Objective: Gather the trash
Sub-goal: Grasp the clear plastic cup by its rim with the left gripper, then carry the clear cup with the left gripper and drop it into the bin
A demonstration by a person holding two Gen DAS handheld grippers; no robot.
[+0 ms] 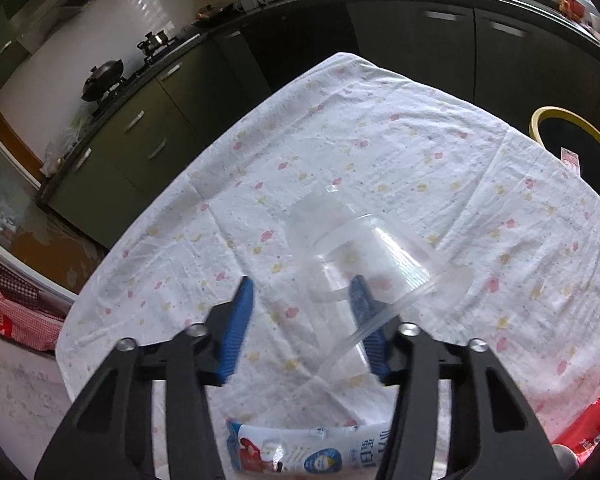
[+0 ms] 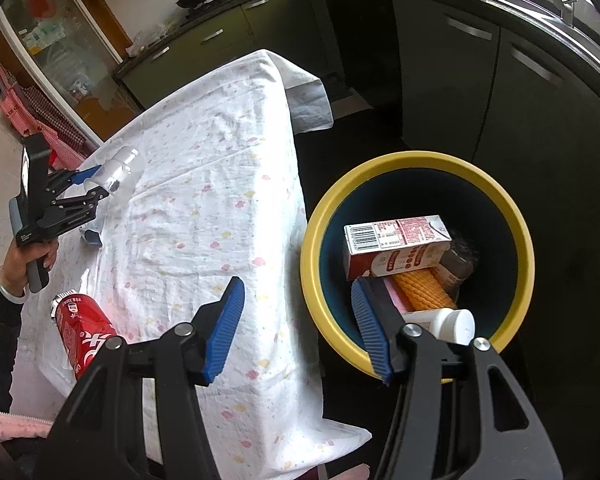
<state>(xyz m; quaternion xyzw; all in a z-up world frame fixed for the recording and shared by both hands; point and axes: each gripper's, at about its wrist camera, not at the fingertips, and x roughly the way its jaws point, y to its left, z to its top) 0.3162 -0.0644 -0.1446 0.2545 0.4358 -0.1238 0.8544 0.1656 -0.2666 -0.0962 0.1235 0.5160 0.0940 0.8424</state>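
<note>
The left gripper (image 1: 302,312) stands with its blue pads part-spread over the flowered tablecloth (image 1: 380,152). A clear plastic cup (image 1: 364,256) lies on its side just ahead; the right pad reaches inside the cup's mouth, the left pad stands clear of it, so the cup wall is not yet pinched. Below the fingers, nearest the camera, lies a blue-and-white wrapper (image 1: 300,452) with Chinese print too cut off to read. Far to the right shows the yellow rim of a bin (image 1: 548,114).

The right gripper (image 2: 298,322) hangs half-spread and empty, straddling the table's edge: its left pad over the cloth, its right pad over the yellow-rimmed bin (image 2: 312,264). Inside the bin, just beyond the right pad, lie a red-and-white milk carton (image 2: 396,246) with a barcode and small print, an orange ribbed piece (image 2: 422,294) and a white bottle (image 2: 454,324). Left of the gripper a red Coca-Cola can (image 2: 82,330) lies on the cloth. Farther left, a hand (image 2: 28,256) holds the other gripper at the clear cup.
</note>
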